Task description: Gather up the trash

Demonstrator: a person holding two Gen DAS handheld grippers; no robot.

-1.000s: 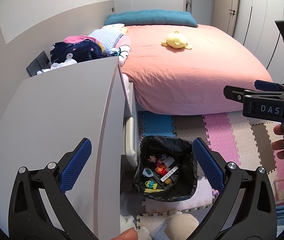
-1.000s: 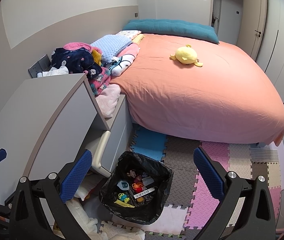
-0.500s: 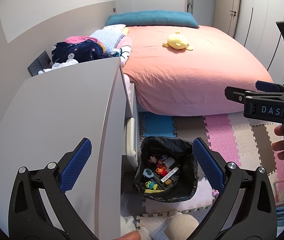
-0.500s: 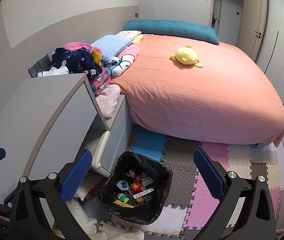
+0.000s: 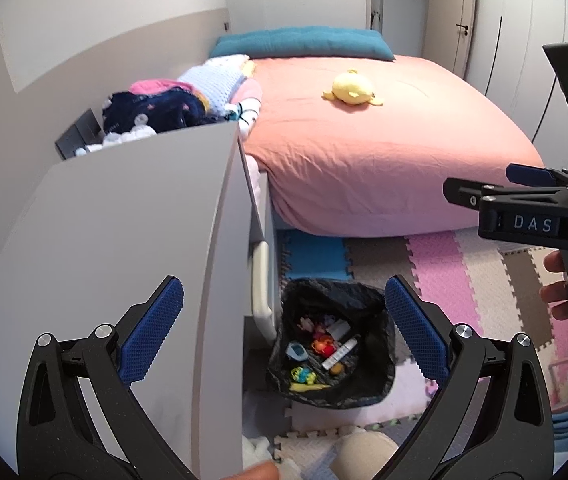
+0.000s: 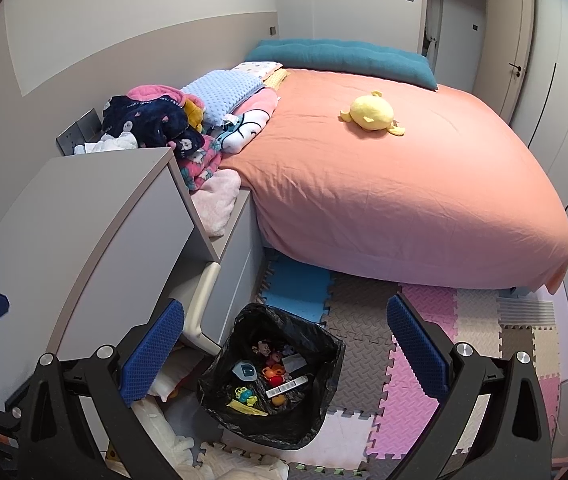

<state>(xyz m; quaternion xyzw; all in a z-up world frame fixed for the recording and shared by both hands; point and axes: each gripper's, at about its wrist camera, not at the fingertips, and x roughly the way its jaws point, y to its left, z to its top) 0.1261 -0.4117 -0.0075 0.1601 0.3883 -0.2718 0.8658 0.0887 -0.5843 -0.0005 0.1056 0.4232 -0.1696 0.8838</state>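
Below and ahead of both grippers, the black trash bag [image 6: 271,376] sits open on the foam floor mat [image 6: 368,364], close against the grey cabinet [image 6: 95,232] on its left with clear mat to its right up to the bed [image 6: 396,184]. Left gripper [image 5: 284,336] and right gripper [image 6: 286,340] hover above it, jaws wide apart, empty. The right gripper's side reads "DAS" [image 5: 532,223].

glossy plastic bin bag [image 6: 316,364], foam mat [image 6: 420,364] — matt
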